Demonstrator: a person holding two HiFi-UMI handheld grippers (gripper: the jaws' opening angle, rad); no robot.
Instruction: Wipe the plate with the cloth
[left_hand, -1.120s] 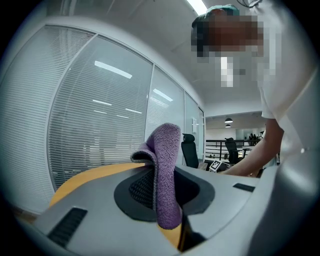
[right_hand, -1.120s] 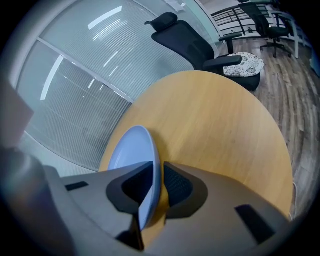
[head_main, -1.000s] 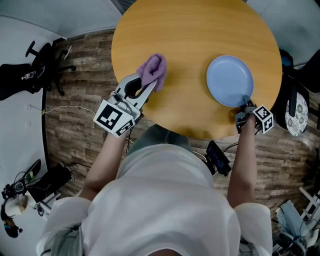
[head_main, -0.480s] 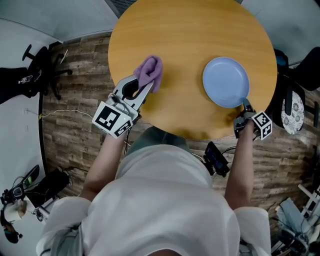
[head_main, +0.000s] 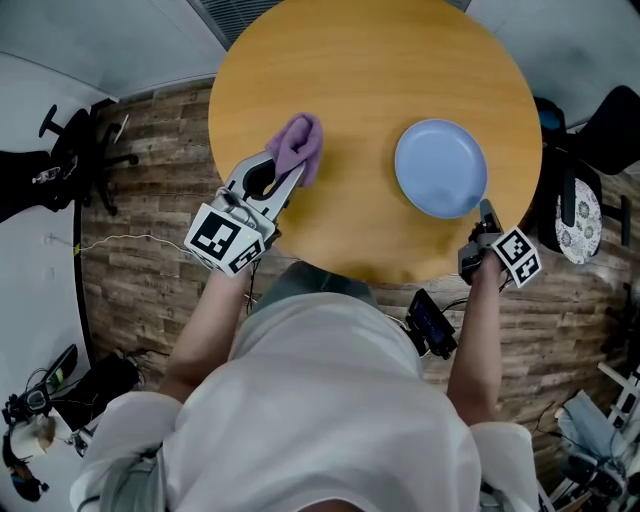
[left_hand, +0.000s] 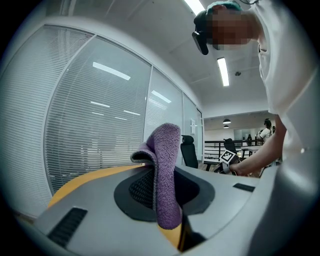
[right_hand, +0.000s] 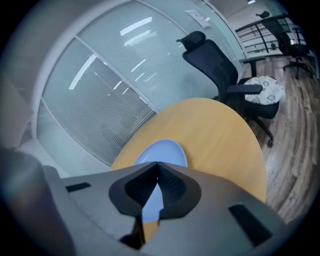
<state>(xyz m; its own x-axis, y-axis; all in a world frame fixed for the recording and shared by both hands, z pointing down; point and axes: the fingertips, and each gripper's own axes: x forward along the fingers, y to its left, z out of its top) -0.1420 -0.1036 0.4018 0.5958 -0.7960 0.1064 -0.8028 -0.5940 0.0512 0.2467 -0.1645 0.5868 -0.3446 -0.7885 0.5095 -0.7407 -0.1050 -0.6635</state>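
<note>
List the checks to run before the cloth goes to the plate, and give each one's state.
1. Cloth clamped in the left gripper: ok, the pads press on it.
2. Plate on the table, face bare: ok.
3. Right gripper steadying the plate: cannot tell. Its jaws have just closed, tips together at the near rim, and no rim shows clearly between them.
4. Tabletop between cloth and plate free of other things: ok.
</note>
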